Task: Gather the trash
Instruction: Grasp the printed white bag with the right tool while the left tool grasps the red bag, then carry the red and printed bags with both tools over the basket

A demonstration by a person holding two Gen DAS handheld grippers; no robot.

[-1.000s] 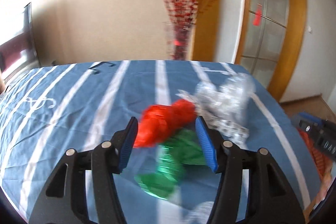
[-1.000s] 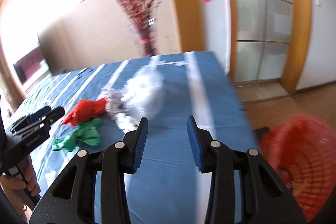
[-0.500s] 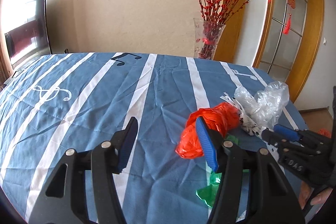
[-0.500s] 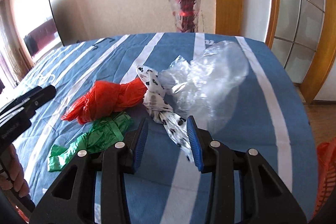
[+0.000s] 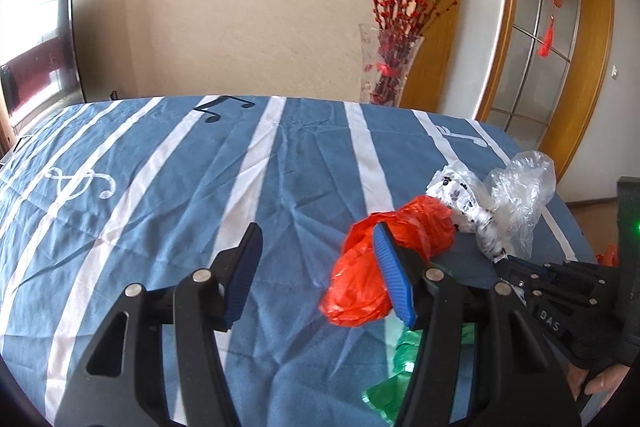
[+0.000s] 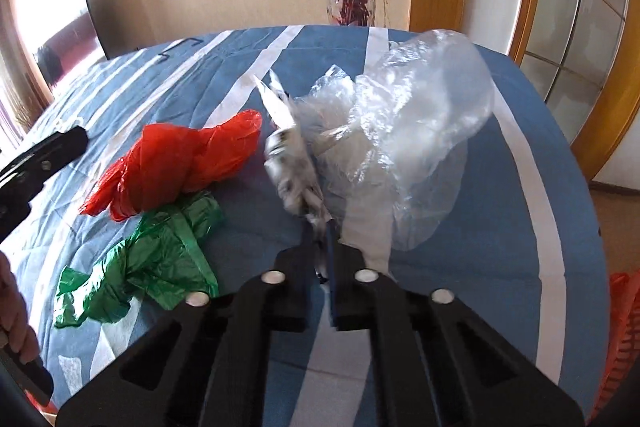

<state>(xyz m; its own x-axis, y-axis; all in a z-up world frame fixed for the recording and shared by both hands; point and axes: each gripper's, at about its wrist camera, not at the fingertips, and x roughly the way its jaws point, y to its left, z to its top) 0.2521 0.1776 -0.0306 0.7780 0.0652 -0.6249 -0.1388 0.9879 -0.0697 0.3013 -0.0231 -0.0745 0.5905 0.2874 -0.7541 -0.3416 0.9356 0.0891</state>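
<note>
Trash lies on a blue striped tablecloth [image 5: 200, 187]: a red plastic bag [image 5: 384, 259] [image 6: 176, 167], a green plastic bag [image 6: 152, 259] [image 5: 400, 367], a white black-spotted wrapper [image 6: 292, 167] [image 5: 464, 199] and a clear plastic bag [image 6: 412, 131] [image 5: 520, 195]. My left gripper [image 5: 320, 275] is open and empty, just left of the red bag. My right gripper [image 6: 320, 239] is shut on the near end of the spotted wrapper; it also shows in the left wrist view [image 5: 516, 267].
A glass vase of red branches [image 5: 384, 63] stands beyond the table's far edge. A red mesh basket [image 6: 620, 331] sits on the floor at the right. A TV [image 5: 36, 55] is at the left wall, a glazed door [image 5: 552, 39] at the right.
My right gripper has moved forward and closed on the spotted wrapper. My left gripper has shifted slightly left and stays open.
</note>
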